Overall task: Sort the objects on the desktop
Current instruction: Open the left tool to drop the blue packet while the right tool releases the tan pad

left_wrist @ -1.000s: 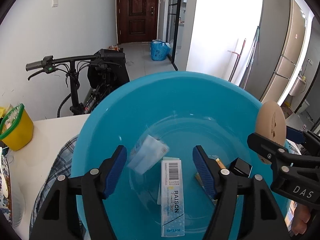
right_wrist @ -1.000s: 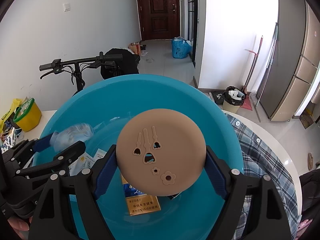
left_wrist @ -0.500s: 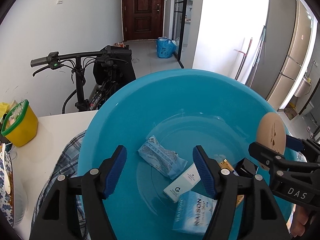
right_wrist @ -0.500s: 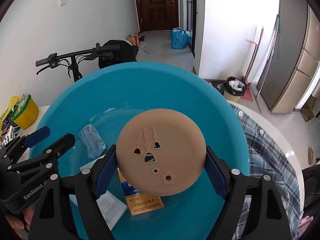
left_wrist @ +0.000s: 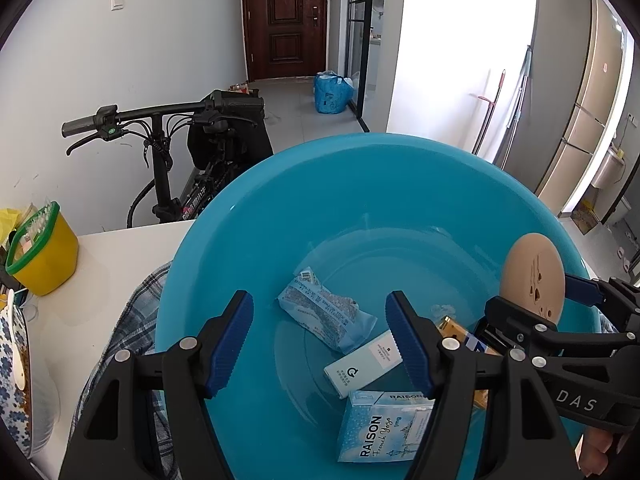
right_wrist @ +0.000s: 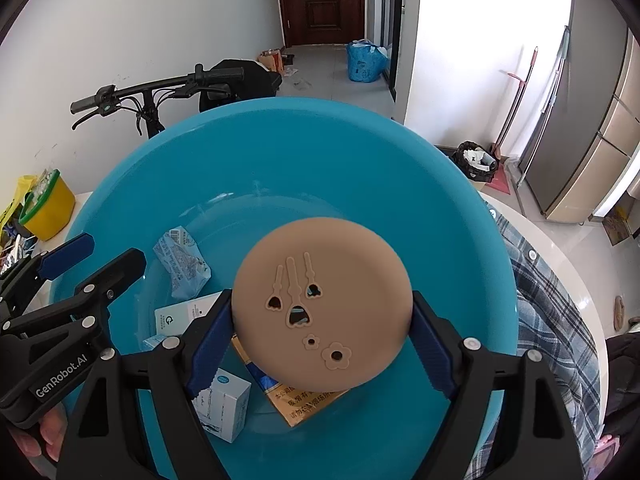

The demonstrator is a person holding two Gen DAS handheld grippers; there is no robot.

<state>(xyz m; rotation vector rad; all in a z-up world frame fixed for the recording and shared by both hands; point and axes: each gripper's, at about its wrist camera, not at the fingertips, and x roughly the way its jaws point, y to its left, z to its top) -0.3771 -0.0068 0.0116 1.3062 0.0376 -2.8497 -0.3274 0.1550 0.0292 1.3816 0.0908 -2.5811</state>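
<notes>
I am pinching the tan disc (right_wrist: 323,304) edge-on in my right gripper (right_wrist: 322,334), holding it over the blue basin (right_wrist: 460,216) to drop among the packets; my left gripper (left_wrist: 320,340) is hanging spread, empty, above the basin

A glossy blue plastic basin (left_wrist: 248,208) holds a crinkled plastic packet (left_wrist: 326,316) and smooth cardboard boxes (left_wrist: 384,426); beneath the basin, checked cloth (right_wrist: 556,320); above it, a matt tan disc (right_wrist: 324,312).
</notes>
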